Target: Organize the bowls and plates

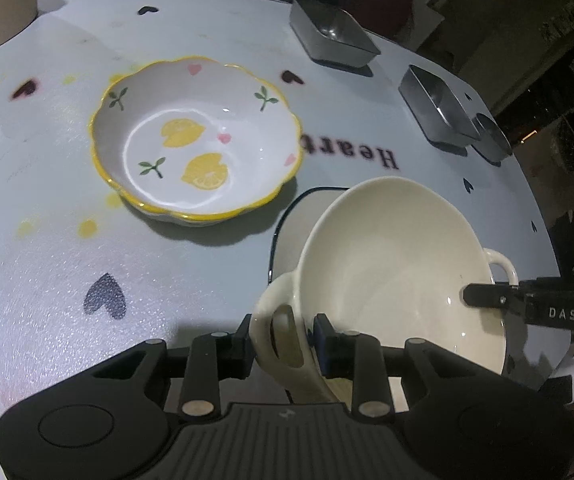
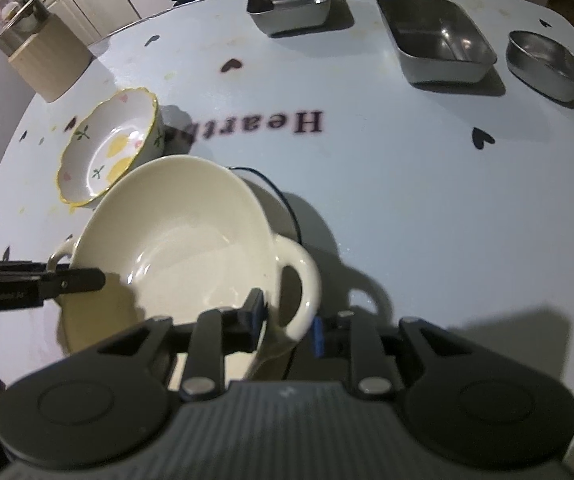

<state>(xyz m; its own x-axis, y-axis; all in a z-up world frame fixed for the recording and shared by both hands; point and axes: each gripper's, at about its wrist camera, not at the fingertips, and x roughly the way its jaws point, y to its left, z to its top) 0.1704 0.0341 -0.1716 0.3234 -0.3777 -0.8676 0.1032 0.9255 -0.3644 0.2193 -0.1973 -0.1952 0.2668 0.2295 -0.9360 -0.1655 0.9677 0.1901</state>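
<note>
Organizing is at an early-to-middle stage, judged from the layout. The cream two-handled bowl (image 1: 399, 264) is carried between both tools, tilted, over a dark-rimmed plate (image 1: 293, 220) that lies on the bench (image 1: 47, 280) at about 5 o'clock in the left wrist view. Whether the bowl's base touches the plate cannot be told.

Gripper state:
1. The left hand-held gripper (image 1: 283, 344) straddles one loop handle of the bowl; its pads sit close on either side of the handle and appear to press it.
2. The right hand-held gripper (image 2: 287, 320) straddles the opposite handle (image 2: 299, 280). One pad sits against the handle's inner side; the blue pad on the outer side appears to stand off, so a firm clamp cannot be confirmed.

Containers and contents:
- Cream bowl: empty.
- Lemon-patterned bowl (image 1: 195, 140) with a yellow scalloped rim: empty, standing alone on the bench at about 10 o'clock from the cream bowl in the right wrist view.
- Three metal tins along the far edge, at 12 to 2 o'clock in the right wrist view: a square tin (image 2: 289, 2), a rectangular tin (image 2: 439, 40) and a round tin (image 2: 545, 64). All appear empty.

Remaining work, as a judgement: seat the cream bowl, then group the lemon bowl with it. The tins are not yet stacked.
</note>
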